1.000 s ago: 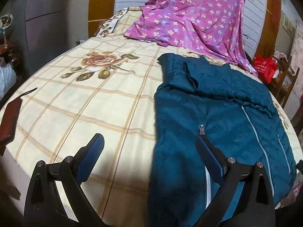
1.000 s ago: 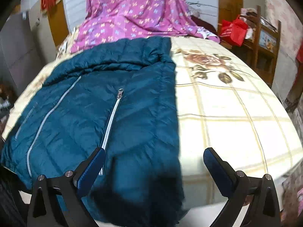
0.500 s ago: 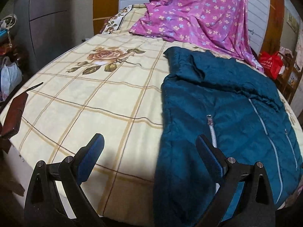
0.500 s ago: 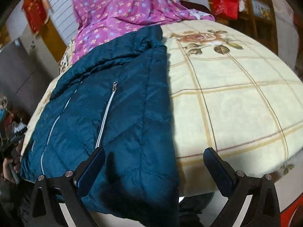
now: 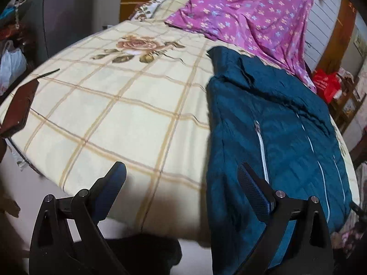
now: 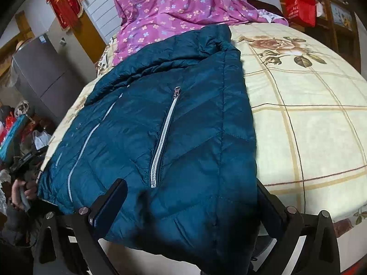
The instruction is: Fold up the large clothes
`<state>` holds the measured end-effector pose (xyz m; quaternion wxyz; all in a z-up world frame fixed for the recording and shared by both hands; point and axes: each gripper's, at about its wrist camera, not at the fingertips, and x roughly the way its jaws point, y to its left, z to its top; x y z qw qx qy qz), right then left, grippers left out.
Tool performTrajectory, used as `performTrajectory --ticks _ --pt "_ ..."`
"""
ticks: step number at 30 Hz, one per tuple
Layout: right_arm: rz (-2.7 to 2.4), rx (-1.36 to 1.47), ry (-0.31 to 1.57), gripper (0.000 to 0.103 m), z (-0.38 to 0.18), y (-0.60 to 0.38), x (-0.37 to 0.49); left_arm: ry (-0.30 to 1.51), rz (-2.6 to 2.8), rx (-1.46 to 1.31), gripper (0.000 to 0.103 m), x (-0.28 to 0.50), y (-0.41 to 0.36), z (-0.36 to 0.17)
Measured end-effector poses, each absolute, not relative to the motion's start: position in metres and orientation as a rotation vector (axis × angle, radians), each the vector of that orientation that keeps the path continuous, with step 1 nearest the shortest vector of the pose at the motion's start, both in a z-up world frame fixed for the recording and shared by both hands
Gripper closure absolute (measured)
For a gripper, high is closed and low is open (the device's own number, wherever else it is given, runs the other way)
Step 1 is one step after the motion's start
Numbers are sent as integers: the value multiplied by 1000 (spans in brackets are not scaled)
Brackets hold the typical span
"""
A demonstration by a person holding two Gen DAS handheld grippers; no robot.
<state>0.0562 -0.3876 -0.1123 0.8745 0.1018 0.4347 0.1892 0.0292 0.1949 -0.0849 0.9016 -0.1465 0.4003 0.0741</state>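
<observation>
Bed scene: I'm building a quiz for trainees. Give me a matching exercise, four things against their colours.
Things:
1. jacket
2. draped sheet
3. bag
4. bedspread

Colours:
A. red
B. cream with tan checks and roses
C. teal
D. purple with small flowers

Pairs: 1-C, 2-D, 3-A, 4-B
</observation>
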Motion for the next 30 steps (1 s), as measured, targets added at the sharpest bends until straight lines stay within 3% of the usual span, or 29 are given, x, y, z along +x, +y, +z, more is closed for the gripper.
performTrajectory --ticks 15,16,20,30 --pt "277 227 899 0 -112 -384 33 947 -75 -223 7 -3 141 -115" --pt "255 248 901 0 -114 -385 27 939 -91 -233 10 -5 140 -114" --pt "242 300 935 0 -124 -387 9 920 -131 -251 58 -14 137 -112" --pt "268 375 985 0 -142 -396 15 931 -139 -235 59 -11 134 -113"
